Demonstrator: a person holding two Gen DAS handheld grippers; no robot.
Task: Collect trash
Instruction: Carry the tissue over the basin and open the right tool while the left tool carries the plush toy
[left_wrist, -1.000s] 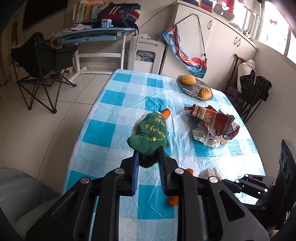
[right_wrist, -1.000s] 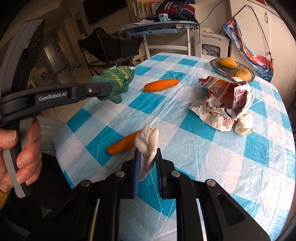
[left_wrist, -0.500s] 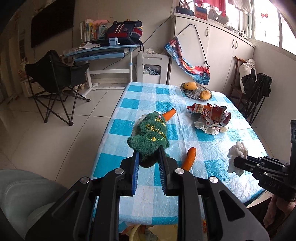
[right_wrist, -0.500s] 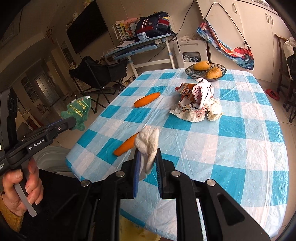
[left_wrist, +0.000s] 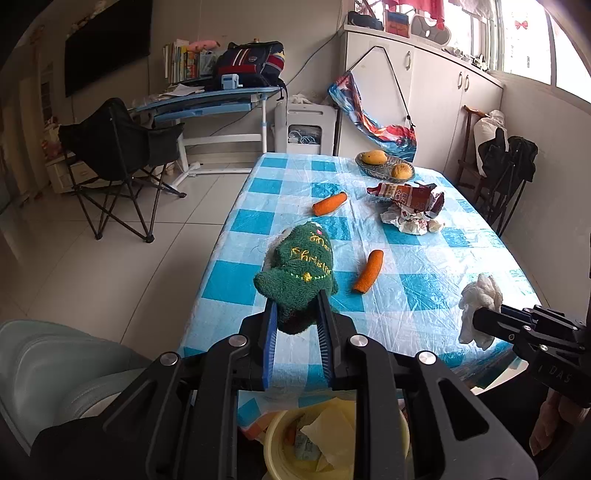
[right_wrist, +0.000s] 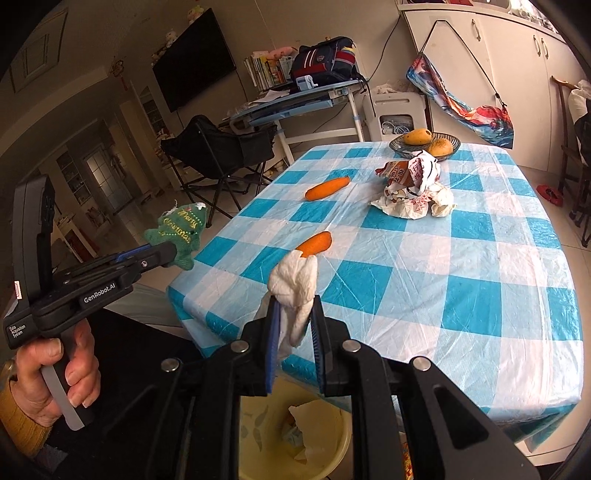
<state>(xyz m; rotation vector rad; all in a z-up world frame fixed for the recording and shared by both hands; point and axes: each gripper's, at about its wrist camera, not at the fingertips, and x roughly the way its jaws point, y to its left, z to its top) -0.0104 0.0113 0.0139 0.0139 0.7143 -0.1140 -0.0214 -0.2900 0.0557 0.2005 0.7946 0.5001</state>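
My left gripper (left_wrist: 295, 306) is shut on a green plush Christmas tree (left_wrist: 299, 273), held in the air off the near edge of the table; it also shows in the right wrist view (right_wrist: 177, 232). My right gripper (right_wrist: 294, 306) is shut on a crumpled white tissue (right_wrist: 293, 284), also seen in the left wrist view (left_wrist: 480, 306). A yellow bin (left_wrist: 280, 443) with paper scraps sits on the floor below both grippers, and shows in the right wrist view (right_wrist: 258, 424). A pile of crumpled wrappers (left_wrist: 413, 210) lies on the blue-checked table (left_wrist: 424, 295).
Two carrots (left_wrist: 369, 271) (left_wrist: 330, 203) lie on the table. A basket with fruit (left_wrist: 384, 162) stands at the far end. A black folding chair (left_wrist: 122, 155) and a desk (left_wrist: 207, 103) stand to the left. A pale seat (left_wrist: 55, 369) is at near left.
Both grippers have pulled back from the table toward its near edge with their loads. The yellow bin has come into view below them.
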